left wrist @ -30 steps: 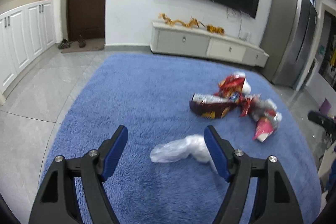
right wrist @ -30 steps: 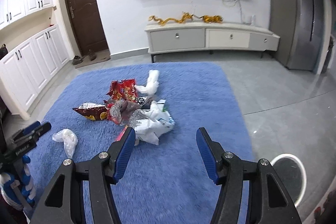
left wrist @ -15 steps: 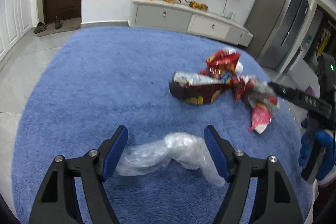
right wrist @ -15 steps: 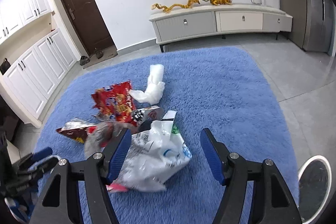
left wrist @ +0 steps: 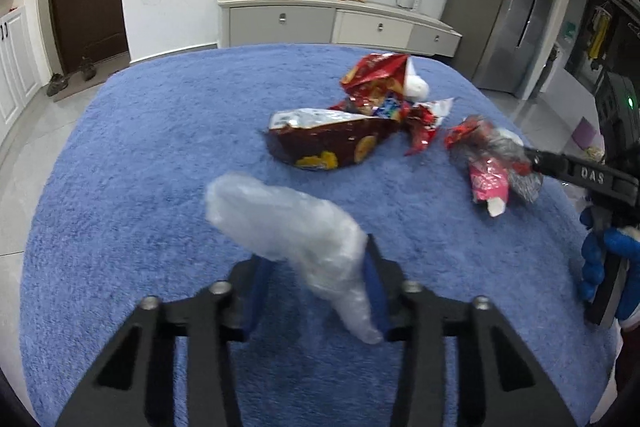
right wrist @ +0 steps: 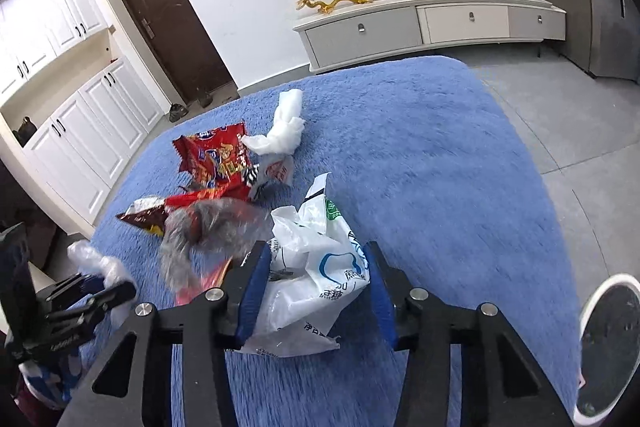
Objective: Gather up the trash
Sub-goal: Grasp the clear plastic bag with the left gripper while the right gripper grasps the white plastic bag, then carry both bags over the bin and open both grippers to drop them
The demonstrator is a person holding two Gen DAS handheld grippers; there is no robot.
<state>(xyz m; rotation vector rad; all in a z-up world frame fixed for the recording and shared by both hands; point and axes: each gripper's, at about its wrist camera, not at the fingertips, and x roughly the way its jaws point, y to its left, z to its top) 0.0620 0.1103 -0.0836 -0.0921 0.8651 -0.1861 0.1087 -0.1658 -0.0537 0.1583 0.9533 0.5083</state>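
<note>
My left gripper is low over the blue carpet. Its jaws are closing and its pads press on a crumpled clear plastic bag, whose free end sticks up and forward. In the right wrist view my right gripper is closing on a white printed plastic bag that fills the gap between its pads. A crumpled clear-and-red wrapper lies against the left finger. Beyond lie a red snack bag, a dark chip bag and a white tissue wad.
A low white TV cabinet stands against the far wall past the carpet. A grey fridge is at the right and white cupboards at the left. A round white-rimmed object sits on the tiled floor by the carpet's right edge.
Both grippers sank toward the carpet and their jaws narrowed. The left closed on the clear bag, which now stands up. The right moved over the white bag and closed around it.
</note>
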